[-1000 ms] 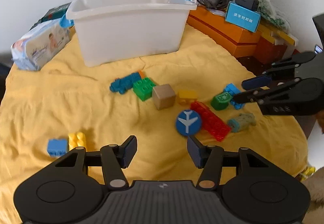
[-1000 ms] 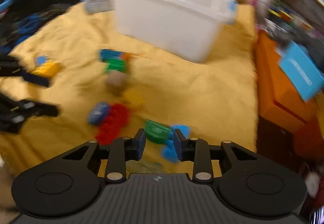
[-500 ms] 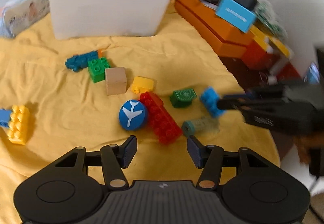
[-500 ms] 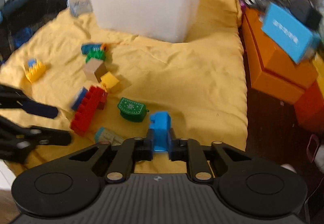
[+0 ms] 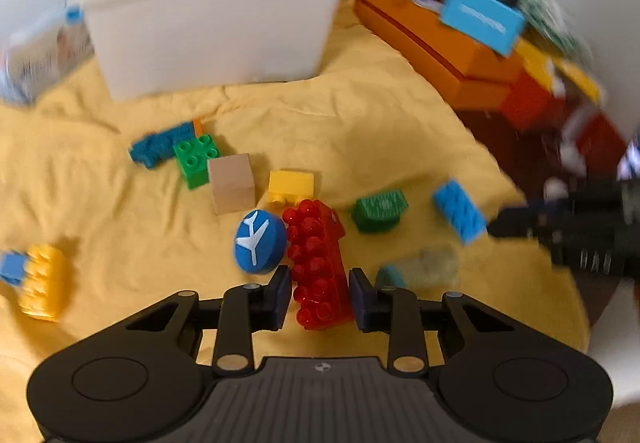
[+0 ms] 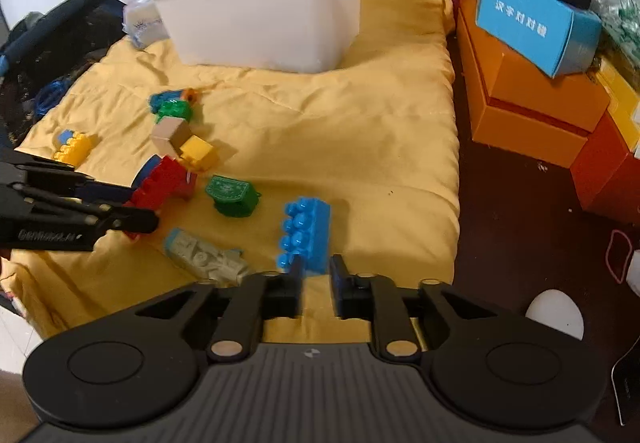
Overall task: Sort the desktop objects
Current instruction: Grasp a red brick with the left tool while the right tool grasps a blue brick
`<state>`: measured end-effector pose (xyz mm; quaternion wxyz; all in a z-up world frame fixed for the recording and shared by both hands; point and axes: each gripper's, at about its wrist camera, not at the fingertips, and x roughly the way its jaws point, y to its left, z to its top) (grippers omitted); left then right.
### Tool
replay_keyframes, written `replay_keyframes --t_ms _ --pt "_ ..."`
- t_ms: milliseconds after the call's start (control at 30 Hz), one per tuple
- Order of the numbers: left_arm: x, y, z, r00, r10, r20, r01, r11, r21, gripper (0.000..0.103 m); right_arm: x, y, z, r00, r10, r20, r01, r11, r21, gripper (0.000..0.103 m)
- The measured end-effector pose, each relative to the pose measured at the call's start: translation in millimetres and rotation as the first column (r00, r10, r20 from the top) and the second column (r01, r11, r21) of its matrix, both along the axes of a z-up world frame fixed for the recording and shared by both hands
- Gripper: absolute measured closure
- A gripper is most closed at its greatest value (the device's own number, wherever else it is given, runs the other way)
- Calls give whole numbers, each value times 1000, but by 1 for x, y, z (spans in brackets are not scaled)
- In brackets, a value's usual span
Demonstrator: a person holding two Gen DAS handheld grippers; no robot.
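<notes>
A yellow cloth (image 6: 340,131) covers the surface. On it lie a red studded brick (image 5: 318,271), a blue disc (image 5: 259,241) bearing a white aeroplane, a plain tan cube (image 5: 232,183), a small yellow brick (image 5: 290,185), a bright green studded brick (image 5: 196,159), a teal-blue piece (image 5: 160,145) with an orange tip, a dark green block (image 6: 232,195) with a pale pattern, and a bright blue brick (image 6: 306,235). A pale grey-green piece with light blue ends (image 6: 206,255) lies close by. The bin (image 6: 260,23) is white with a blue clip; beside it stand orange boxes (image 6: 528,103) and a blue box (image 6: 528,23) with white lettering.
</notes>
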<state>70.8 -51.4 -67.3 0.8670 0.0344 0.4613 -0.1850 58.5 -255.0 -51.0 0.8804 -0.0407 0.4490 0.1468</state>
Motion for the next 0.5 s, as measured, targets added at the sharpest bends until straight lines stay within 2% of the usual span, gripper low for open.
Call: replay_keyframes --t_ms 33,133,167,233,433,500 --pt "-10 1 3 1000 -23 18 22 999 43 68 -2 0 2 1000 6 21 -6 1000 -3 64" --pt "-30 11 12 997 -38 62 31 993 111 70 -7 8 7 997 36 75 -33 999 -39 65" --pt "-36 16 14 997 -28 77 18 991 133 76 -8 10 8 994 49 93 -45 998 -42 65" --pt "-40 21 14 996 -15 87 0 985 171 76 -3 15 6 995 58 81 -53 997 -59 65" --pt "-36 26 -11 997 24 68 -37 981 189 75 11 23 -23 999 41 15 -39 989 -146 66" --pt "-37 26 -15 998 20 63 -31 983 183 75 11 20 -31 999 41 -17 -43 992 -119 72"
